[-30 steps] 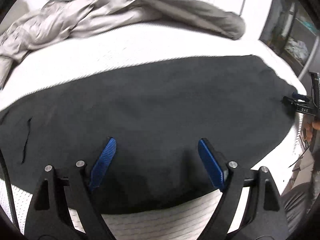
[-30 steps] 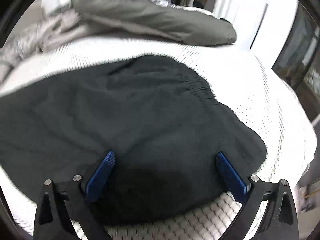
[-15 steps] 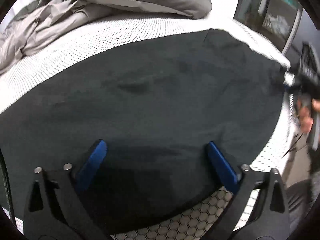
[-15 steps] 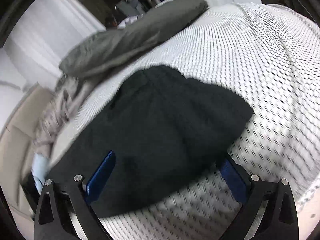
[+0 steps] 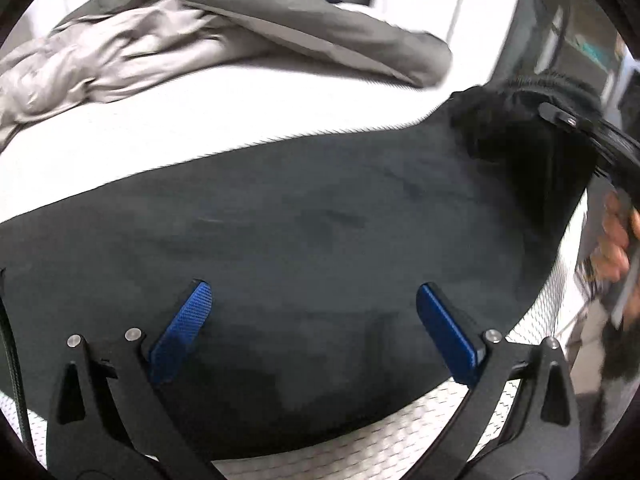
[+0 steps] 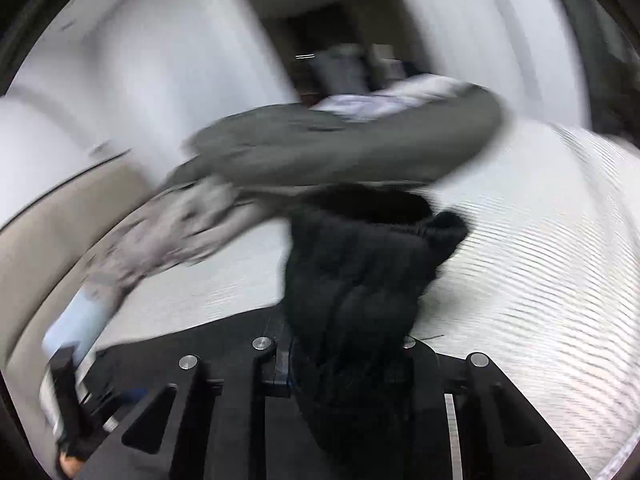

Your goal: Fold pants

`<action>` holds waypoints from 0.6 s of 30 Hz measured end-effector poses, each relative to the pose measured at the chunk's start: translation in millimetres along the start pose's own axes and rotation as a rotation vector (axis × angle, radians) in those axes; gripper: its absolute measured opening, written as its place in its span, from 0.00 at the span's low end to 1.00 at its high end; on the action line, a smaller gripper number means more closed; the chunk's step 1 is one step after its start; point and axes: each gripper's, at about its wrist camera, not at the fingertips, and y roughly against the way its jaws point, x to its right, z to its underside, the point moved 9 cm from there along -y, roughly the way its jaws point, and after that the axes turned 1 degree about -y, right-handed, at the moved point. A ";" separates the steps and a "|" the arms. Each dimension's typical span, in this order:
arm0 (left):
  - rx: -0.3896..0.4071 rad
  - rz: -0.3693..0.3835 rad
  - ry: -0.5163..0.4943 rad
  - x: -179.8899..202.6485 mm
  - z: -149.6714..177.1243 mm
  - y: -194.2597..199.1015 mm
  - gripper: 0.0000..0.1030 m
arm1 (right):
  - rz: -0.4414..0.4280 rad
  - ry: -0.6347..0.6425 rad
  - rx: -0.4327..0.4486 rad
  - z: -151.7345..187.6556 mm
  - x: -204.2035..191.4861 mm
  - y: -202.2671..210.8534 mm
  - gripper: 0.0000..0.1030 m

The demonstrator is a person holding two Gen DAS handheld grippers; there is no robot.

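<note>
The black pants (image 5: pixel 304 232) lie spread across the white mattress (image 5: pixel 240 120), taking up most of its near part from the left edge to the right. Their cloth lies mostly flat with shallow creases. At the far right end the waistband is gathered into a bunch and lifted off the mattress, with dark folds hanging under it.

The right gripper (image 6: pixel 344 356) is closing on that bunch. In the right wrist view a thick wad of black cloth (image 6: pixel 360 280) rises from between its black fingers, which stand close together with the fabric pinched between them; the picture is strongly blurred. In the left wrist view the same gripper shows at the right edge as a dark tip (image 5: pixel 560 116) set into the raised waistband, with the person's hand (image 5: pixel 616 236) below it.

The left gripper (image 5: pixel 316 332) hangs over the near middle of the pants with its jaws spread wide. Its blue pads (image 5: pixel 180 332) stand well apart above the cloth and nothing is between them; whether the tips touch the fabric cannot be told.

Beyond the pants, on the far side of the mattress, lies a crumpled grey blanket (image 5: pixel 120 56) with a darker grey cover (image 5: pixel 300 24) folded over it, reaching toward the right. The mattress surface shows a honeycomb weave at its near edge. Behind the bed stand white walls and a dark opening, too blurred to make out.
</note>
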 end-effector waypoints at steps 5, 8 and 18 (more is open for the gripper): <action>0.021 -0.053 0.140 -62.3 4.0 19.5 0.99 | -0.305 0.223 -0.264 64.6 -128.5 -49.0 0.75; 0.013 -0.076 0.220 -97.2 13.3 28.4 0.98 | -0.337 0.421 -0.457 127.7 -160.4 -64.9 0.77; -0.041 0.183 0.275 -61.9 7.8 9.8 0.75 | -0.028 0.243 -0.262 73.0 -39.7 -30.9 0.79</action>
